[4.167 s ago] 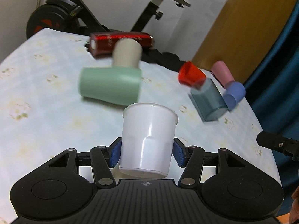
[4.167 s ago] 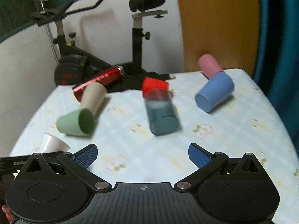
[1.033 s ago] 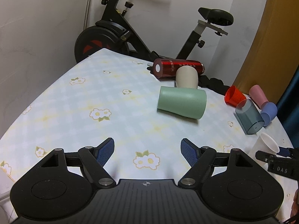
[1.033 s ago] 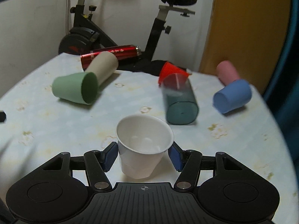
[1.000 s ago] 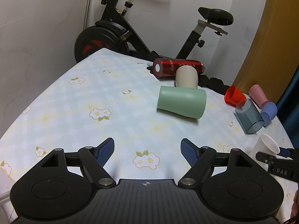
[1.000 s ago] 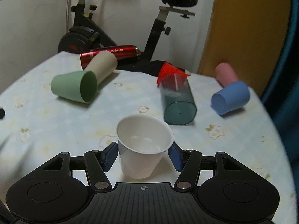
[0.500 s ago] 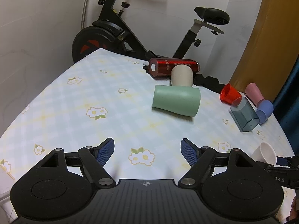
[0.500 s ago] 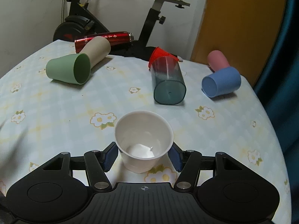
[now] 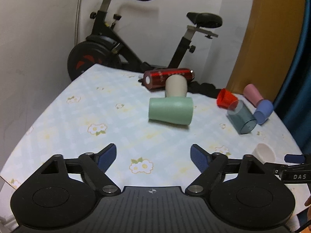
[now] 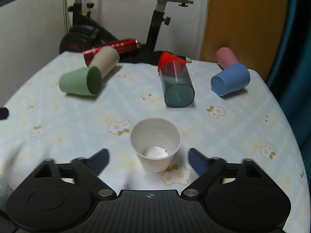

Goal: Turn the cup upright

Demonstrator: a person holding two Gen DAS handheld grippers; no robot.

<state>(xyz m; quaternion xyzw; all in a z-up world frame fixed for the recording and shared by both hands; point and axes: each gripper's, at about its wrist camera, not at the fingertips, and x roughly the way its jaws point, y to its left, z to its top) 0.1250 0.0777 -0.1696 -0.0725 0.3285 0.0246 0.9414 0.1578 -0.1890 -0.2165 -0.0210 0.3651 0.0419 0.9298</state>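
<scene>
Between the spread fingers of our right hand-held gripper (image 10: pixel 148 156) the white cup (image 10: pixel 156 146) stands mouth-up on the tabletop (image 10: pixel 243 128), touching neither pad; the jaws are released around it. Our left hand-held gripper (image 9: pixel 153 155) is likewise released and holds nothing, hovering over bare flowered cloth, with the white cup low at its far right in that view.

Handling, as we judge it: the white cup looks thin-walled, plastic or paper, tapered toward the base with a rolled rim. We expect it to be very light, easy to tip or skid, and soft enough to dent under a hard squeeze. Best hold would be across the mid-wall, below the rim, with gentle pressure. It already sits upright, so we judge this cup done.

Other items lie on their sides. A green cup (image 10: pixel 81 82) is matte and opaque, its mouth facing the right camera, with a beige cup (image 10: pixel 106 61) touching it behind. A red bottle (image 10: pixel 114 48) has a metallic sheen. A teal tumbler (image 10: pixel 177 86) is see-through and looks stiff and slick, with a small red cup (image 10: pixel 168 57) right behind it. A blue cup (image 10: pixel 230 81) and a pink cup (image 10: pixel 226 56) sit close together near the far right edge. The cloth is pale check with flower prints and looks smooth. An exercise bike (image 9: pixel 120 44) stands beyond the tabletop.
</scene>
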